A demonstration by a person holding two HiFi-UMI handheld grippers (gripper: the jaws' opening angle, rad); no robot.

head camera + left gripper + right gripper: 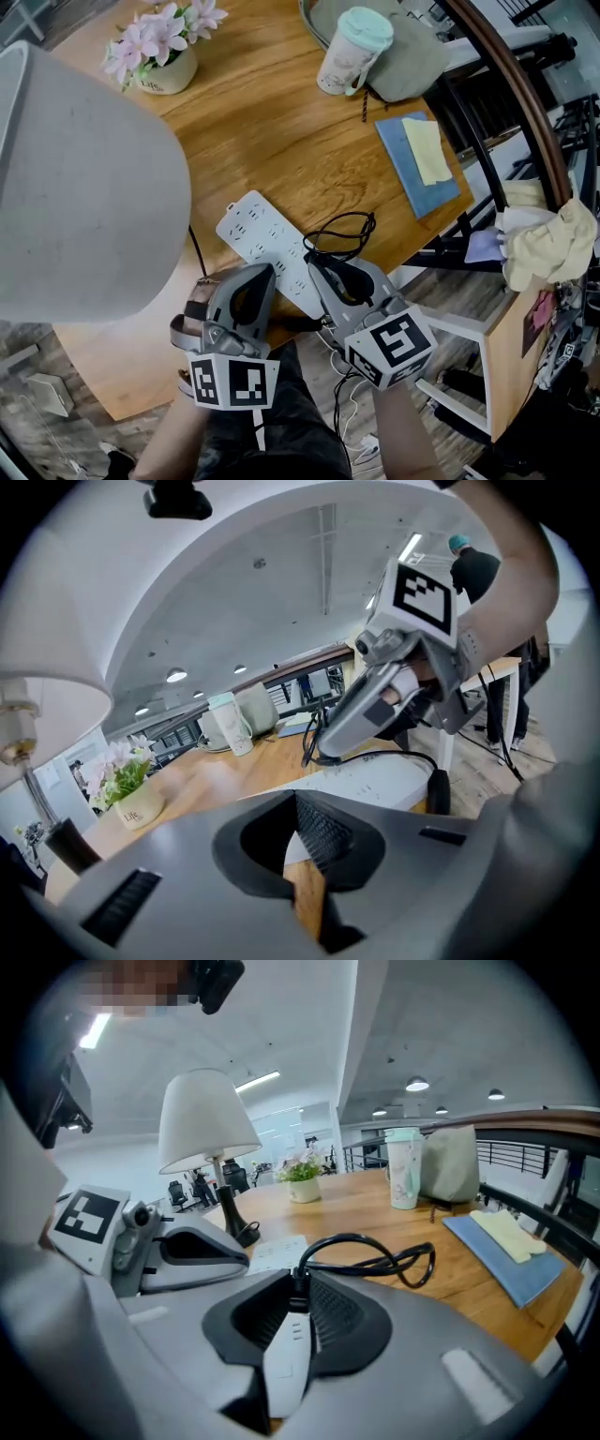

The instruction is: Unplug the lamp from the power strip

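1. The lamp (75, 178) stands at the near left of the wooden table (281, 131). Its wide white shade covers much of that corner, and a dark stem runs down beneath it.
2. A white power strip (261, 244) lies flat near the table's near edge, just right of the lamp, with its rows of sockets facing up.
3. The right gripper (319, 267) is clenched on a slim white plug (286, 1358), which sits between its ribbed pads at the strip's right edge.
4. A black cable (342, 232) leaves the far end of the plug and loops on the wood just beyond the jaws.
5. No view shows whether the plug is seated in a socket.
6. The left gripper (260, 277) is beside the right one over the near end of the strip, with its jaws closed together and nothing between them.
7. A cream flower pot (167, 70) holding pink blossoms stands at the far left.
8. A pale cup (349, 52) with a mint lid stands far right against a grey pouch (412, 52), and its contents are hidden.
9. A yellow sheet (427, 150) lies on a blue cloth (412, 178) at the right edge.
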